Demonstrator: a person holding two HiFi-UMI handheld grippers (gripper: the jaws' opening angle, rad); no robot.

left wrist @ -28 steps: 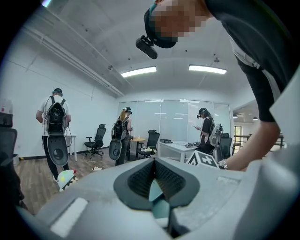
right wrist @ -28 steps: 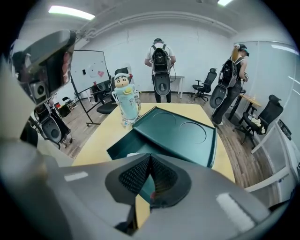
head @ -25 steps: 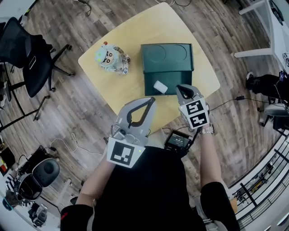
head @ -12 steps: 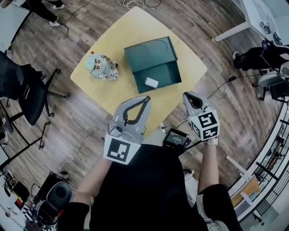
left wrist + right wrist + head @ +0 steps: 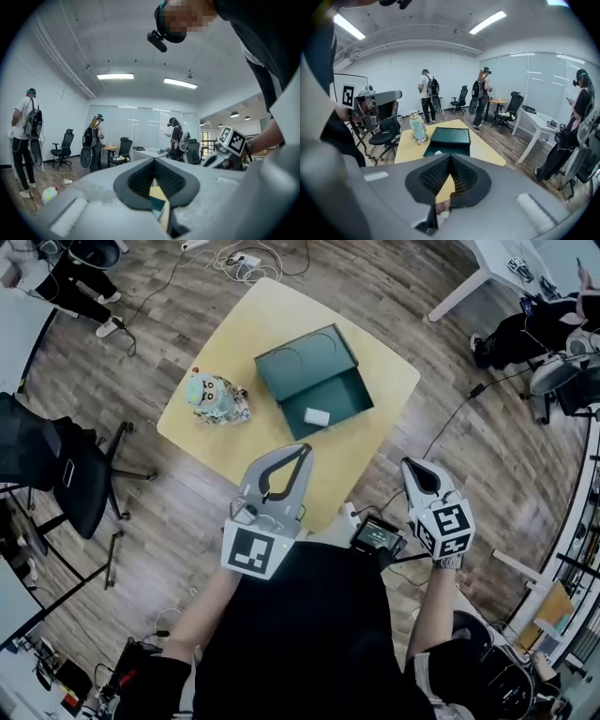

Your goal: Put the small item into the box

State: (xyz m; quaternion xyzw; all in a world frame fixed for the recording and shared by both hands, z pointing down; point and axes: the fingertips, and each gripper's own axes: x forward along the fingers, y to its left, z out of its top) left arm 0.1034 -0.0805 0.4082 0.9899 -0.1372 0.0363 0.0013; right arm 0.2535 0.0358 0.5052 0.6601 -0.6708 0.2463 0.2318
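Note:
A dark green box [image 5: 312,379] lies on the yellow table [image 5: 272,315] with its lid folded back. The small white item [image 5: 317,416] rests inside the box's open half. The right gripper view shows the same box [image 5: 451,137] and item [image 5: 437,152] ahead on the table. My left gripper [image 5: 303,450] hovers over the table's near edge, jaws shut and empty, and points upward into the room [image 5: 154,160]. My right gripper [image 5: 410,465] is off the table to the right, over the floor, shut with nothing in it [image 5: 450,156].
A pale green doll toy [image 5: 217,397] stands left of the box, and shows beside it in the right gripper view too [image 5: 417,127]. Black office chairs [image 5: 66,474] stand on the left. Cables lie on the floor beyond the table. A white desk [image 5: 483,263] is at the upper right. Several people stand around.
Both grippers have pulled back from the box; the right one moved right, off the table's edge. The white item stays in the box. The head view has swung.

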